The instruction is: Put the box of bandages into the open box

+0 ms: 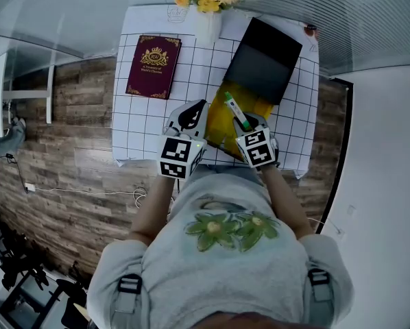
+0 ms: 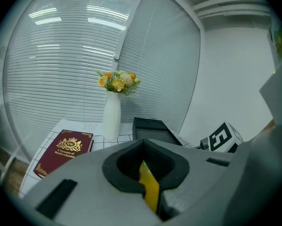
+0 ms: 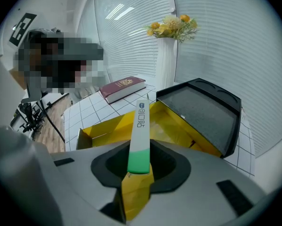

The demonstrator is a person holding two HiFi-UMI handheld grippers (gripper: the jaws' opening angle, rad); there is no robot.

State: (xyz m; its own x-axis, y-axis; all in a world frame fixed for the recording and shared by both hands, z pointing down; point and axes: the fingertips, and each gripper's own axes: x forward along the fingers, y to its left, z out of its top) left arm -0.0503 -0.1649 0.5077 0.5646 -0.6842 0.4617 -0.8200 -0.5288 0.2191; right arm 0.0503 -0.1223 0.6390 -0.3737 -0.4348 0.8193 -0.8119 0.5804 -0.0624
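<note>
The open box point(image 1: 217, 130) is yellow, with its black lid point(image 1: 263, 60) folded back, and stands near the front edge of the checked table point(image 1: 140, 125). A slim white and green box of bandages point(image 1: 236, 110) slants over the yellow inside, and my right gripper point(image 1: 246, 123) is shut on its green end. In the right gripper view the bandage box point(image 3: 140, 131) points out over the open box point(image 3: 103, 126). My left gripper point(image 1: 198, 118) is at the box's left wall. Its jaws look shut on a yellow edge point(image 2: 149, 186) of that box.
A dark red book point(image 1: 153, 66) lies at the table's back left. A white vase point(image 1: 208, 22) with yellow flowers stands at the back edge, left of the lid. The table's front edge is right under both grippers, close to the person's body.
</note>
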